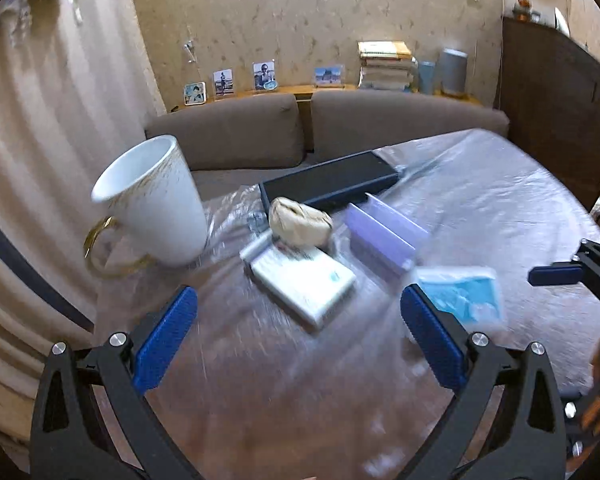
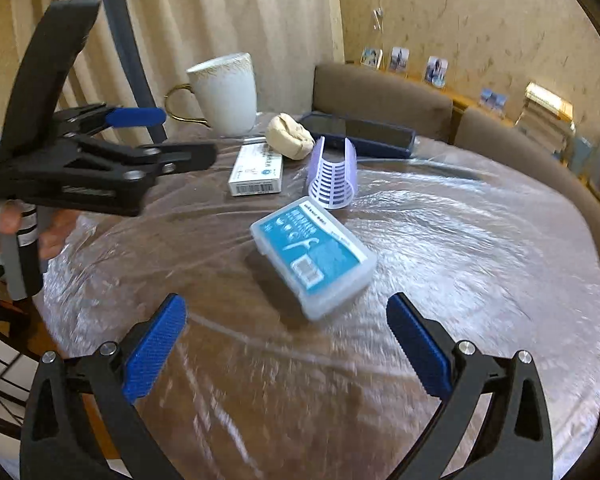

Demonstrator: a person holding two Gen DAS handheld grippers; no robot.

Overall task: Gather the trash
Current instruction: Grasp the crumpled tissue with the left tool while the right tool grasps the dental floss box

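Both grippers hang above the round table under clear plastic sheeting (image 2: pixel 480 264). The left gripper (image 1: pixel 298 334) and right gripper (image 2: pixel 286 340) stand wide apart at the jaws, holding nothing, apparently readied for a pick. The likely trash, a crumpled beige paper wad (image 1: pixel 300 222), lies beside the white gold-handled mug (image 1: pixel 156 200), touching the flat white carton (image 1: pixel 306 284). The clear blue-labelled plastic case (image 2: pixel 314 258) sits nearest the right gripper.

Each handheld black plastic gripper, the left (image 1: pixel 298 316) and the right (image 2: pixel 286 330), carried blue ribbed pads (image 2: pixel 154 350) on angular triangular-cutout arms fastened with silver round screws (image 2: pixel 464 346). Bare fingers (image 2: pixel 10 216) wrapped a grey-and-black handle.
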